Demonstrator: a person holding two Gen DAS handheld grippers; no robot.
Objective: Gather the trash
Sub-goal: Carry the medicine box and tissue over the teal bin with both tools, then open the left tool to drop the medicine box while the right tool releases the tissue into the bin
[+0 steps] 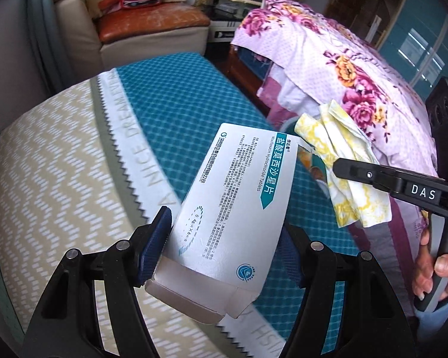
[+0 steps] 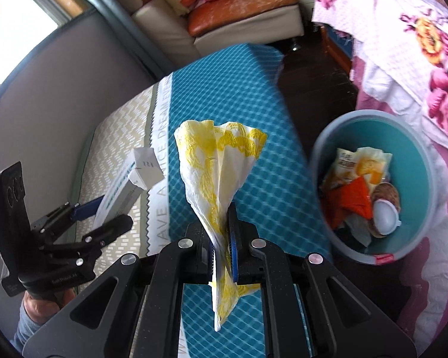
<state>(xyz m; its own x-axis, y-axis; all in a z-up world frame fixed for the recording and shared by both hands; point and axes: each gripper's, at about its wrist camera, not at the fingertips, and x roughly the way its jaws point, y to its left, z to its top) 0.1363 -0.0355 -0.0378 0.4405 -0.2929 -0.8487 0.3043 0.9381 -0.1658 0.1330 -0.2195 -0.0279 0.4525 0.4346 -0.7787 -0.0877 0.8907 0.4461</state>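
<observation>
In the left wrist view, the left gripper (image 1: 224,256) fills the lower part of the frame with its blue pads pressed against the two long sides of a white medicine box (image 1: 233,205), which juts up toward the centre of the picture above a teal and beige mattress (image 1: 59,164). The box's near end is open with loose flaps, so it looks empty: light, thin card that would crush under a hard squeeze, best held as it is, across the narrow width near one end. At the right of the frame the right gripper (image 1: 340,168) reaches in sideways, pinching a yellow-patterned napkin (image 1: 346,161). In the right wrist view, the right gripper (image 2: 222,250) sits at lower centre, its fingers closed tight on the napkin (image 2: 221,167), which fans out above the pads and hangs limp below them. It is soft, nearly weightless and easily torn, so a pinch on the bunched middle seems right. At the right of this frame stands a teal bin (image 2: 418,179) on the dark floor, holding wrappers and a white lid, clear of the napkin. At the left edge the left gripper (image 2: 104,211) holds the box (image 2: 128,185).
</observation>
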